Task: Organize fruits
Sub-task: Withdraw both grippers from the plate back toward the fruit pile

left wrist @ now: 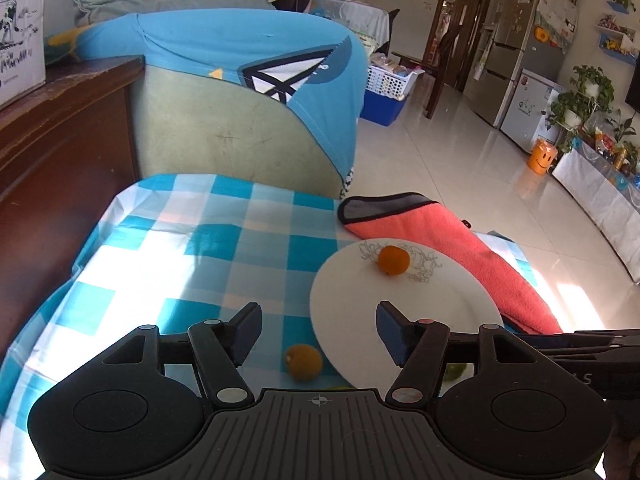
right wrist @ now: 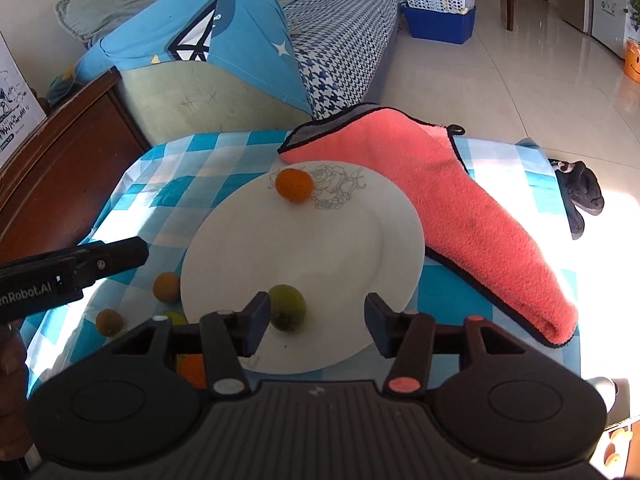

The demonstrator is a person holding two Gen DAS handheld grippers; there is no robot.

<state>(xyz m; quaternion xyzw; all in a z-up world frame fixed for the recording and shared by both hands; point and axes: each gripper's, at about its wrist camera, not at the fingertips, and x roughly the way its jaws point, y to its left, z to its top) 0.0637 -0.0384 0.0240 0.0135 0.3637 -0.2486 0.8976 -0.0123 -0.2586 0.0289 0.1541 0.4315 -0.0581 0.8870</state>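
A blue-checked bench (right wrist: 168, 168) carries a white plate (right wrist: 320, 248) holding an orange fruit (right wrist: 294, 185) and green fruit (right wrist: 287, 306). Both the left tongs (left wrist: 318, 334) and right tongs (right wrist: 314, 324) gape empty.

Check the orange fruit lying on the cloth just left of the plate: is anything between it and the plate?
Nothing visible. The orange fruit lies on the checked cloth right beside the plate rim, with no object between. The pink towel lies on the plate's far right side.
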